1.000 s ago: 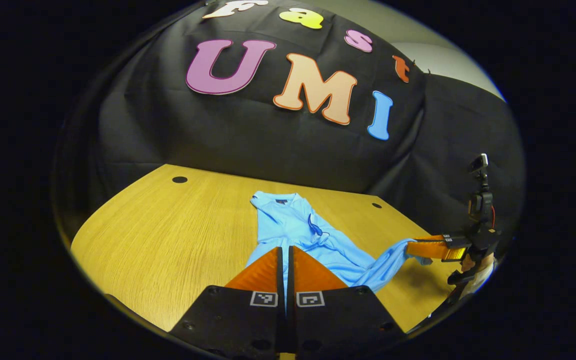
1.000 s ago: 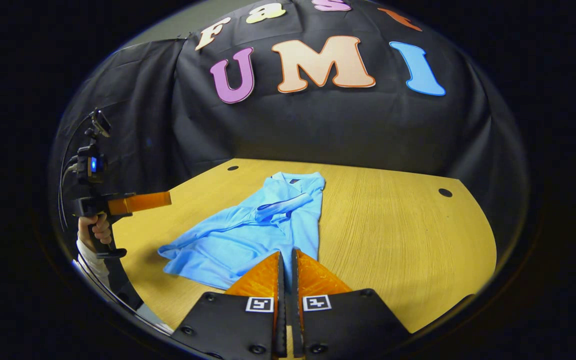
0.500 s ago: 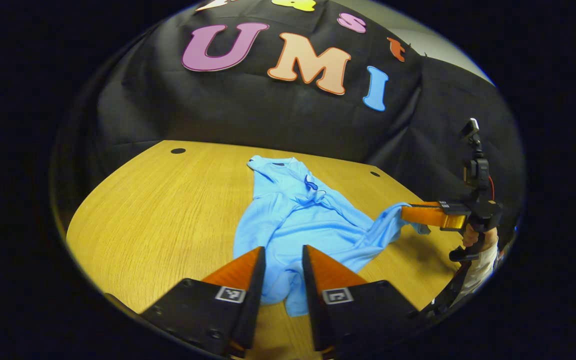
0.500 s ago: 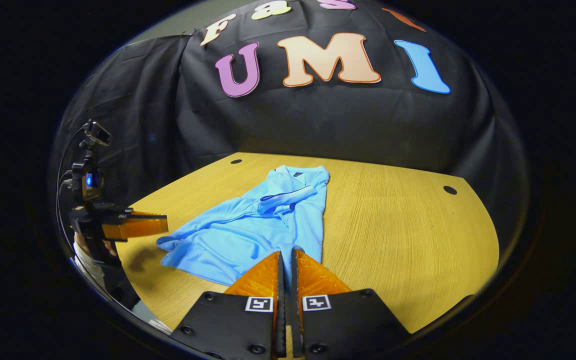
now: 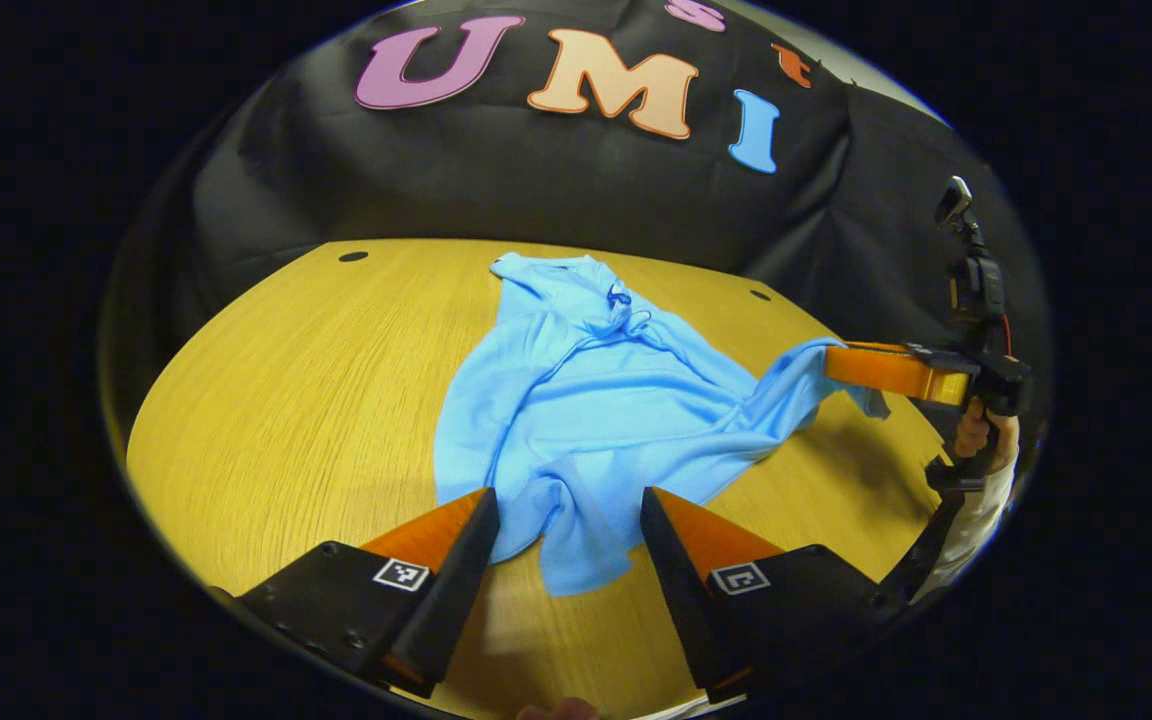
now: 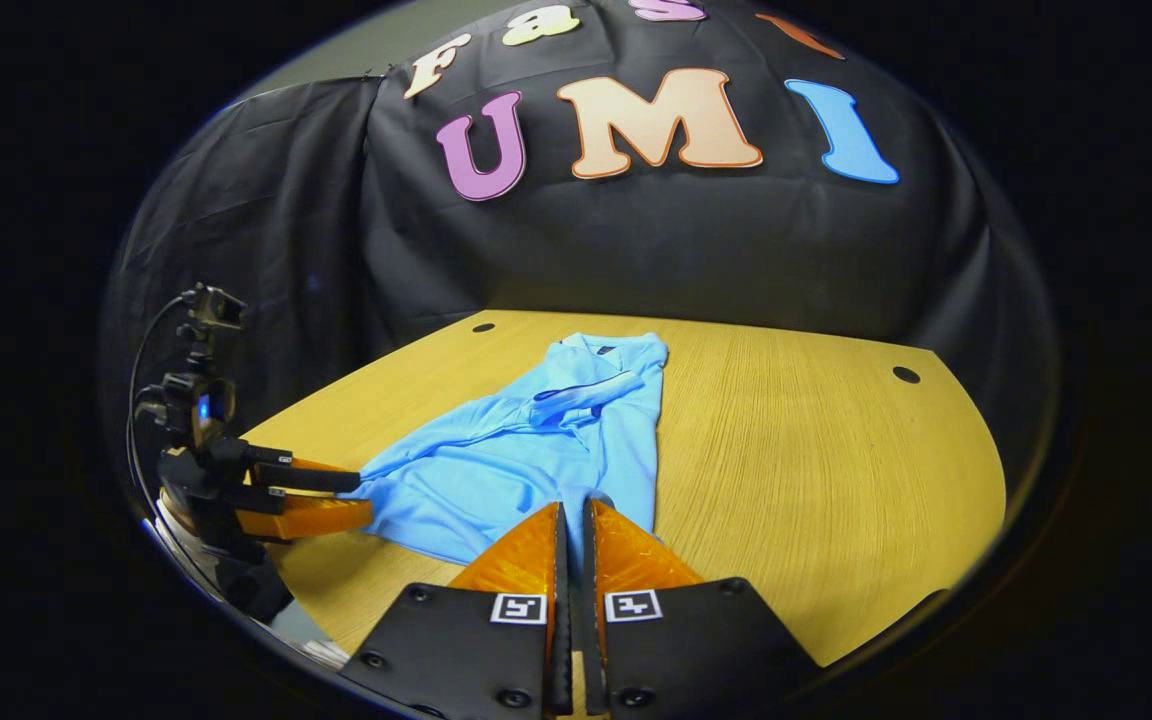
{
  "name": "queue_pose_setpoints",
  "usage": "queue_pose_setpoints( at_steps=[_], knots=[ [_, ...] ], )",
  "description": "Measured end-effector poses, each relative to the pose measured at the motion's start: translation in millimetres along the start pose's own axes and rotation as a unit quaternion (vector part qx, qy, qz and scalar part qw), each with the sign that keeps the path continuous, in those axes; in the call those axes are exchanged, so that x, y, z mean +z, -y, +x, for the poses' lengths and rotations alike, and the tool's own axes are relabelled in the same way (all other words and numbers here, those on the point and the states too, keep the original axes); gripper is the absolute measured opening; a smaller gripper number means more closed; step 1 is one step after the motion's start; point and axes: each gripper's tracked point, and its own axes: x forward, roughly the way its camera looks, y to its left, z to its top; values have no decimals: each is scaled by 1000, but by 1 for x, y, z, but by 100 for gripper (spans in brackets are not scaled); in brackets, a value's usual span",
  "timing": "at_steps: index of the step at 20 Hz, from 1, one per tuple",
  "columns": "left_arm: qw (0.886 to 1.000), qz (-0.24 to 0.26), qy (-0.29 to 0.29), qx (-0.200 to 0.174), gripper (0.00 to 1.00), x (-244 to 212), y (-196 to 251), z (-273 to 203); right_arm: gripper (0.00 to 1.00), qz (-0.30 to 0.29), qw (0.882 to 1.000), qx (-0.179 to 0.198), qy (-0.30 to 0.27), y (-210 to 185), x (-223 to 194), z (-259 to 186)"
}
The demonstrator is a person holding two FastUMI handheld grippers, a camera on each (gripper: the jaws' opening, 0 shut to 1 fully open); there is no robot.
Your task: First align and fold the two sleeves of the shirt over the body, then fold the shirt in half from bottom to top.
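Observation:
A light blue shirt [image 5: 586, 400] lies rumpled on the wooden table [image 5: 276, 380], collar at the far end, sleeves bunched over the chest. My left gripper [image 5: 568, 497] is open low over the table, and the shirt's near hem corner lies between its fingers without being pinched. In the right gripper view, my right gripper [image 6: 573, 510] is shut on the other hem corner of the shirt [image 6: 536, 460]. The left gripper view shows that right gripper [image 5: 829, 360] holding its corner lifted off the table. The right gripper view shows the left gripper [image 6: 364, 497] open at the shirt's edge.
The table [image 6: 816, 450] has small dark holes [image 5: 347, 257] [image 6: 905, 374] near its far corners. Black cloth walls close in behind and beside it. A hand [image 5: 971, 437] holds the right gripper's handle past the table's right edge.
My left gripper has opened from shut and come down and forward to the shirt's near hem corner. The right gripper has stayed shut on its corner, barely shifting.

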Motion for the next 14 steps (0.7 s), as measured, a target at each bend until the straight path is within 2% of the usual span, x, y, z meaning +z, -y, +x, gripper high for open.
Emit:
queue_pose_setpoints(
  at_steps=[4, 6, 7, 8, 9, 10, 11, 14],
  knots=[
    [999, 37, -9, 9, 80, -3, -5, 3, 7, 0, 1000, 3, -1, -2, -1, -2],
    [998, 60, -10, 28, 70, -3, -13, 2, 7, 1, 1000, 5, 0, -4, -1, -1],
    [998, 66, -7, 22, 54, -2, -10, 5, 7, 2, 1000, 7, -1, -4, -1, 0],
    [998, 66, -7, 14, 46, -3, -6, 7, 7, 2, 1000, 8, -3, -5, -4, 0],
    [998, 66, -3, 8, 30, -2, -3, 7, 7, 2, 1000, 7, -5, -5, -5, 0],
    [998, 69, -3, 2, 21, -2, -3, 6, 7, 2, 1000, 7, -7, -4, -7, 1],
    [998, 68, -2, -2, 12, -2, -3, 5, 7, 3, 1000, 6, -8, -4, -7, 0],
    [998, 53, 5, -21, 5, 2, 0, 5, 7, 9, 1000, 6, -4, -2, -4, -2]
  ],
)
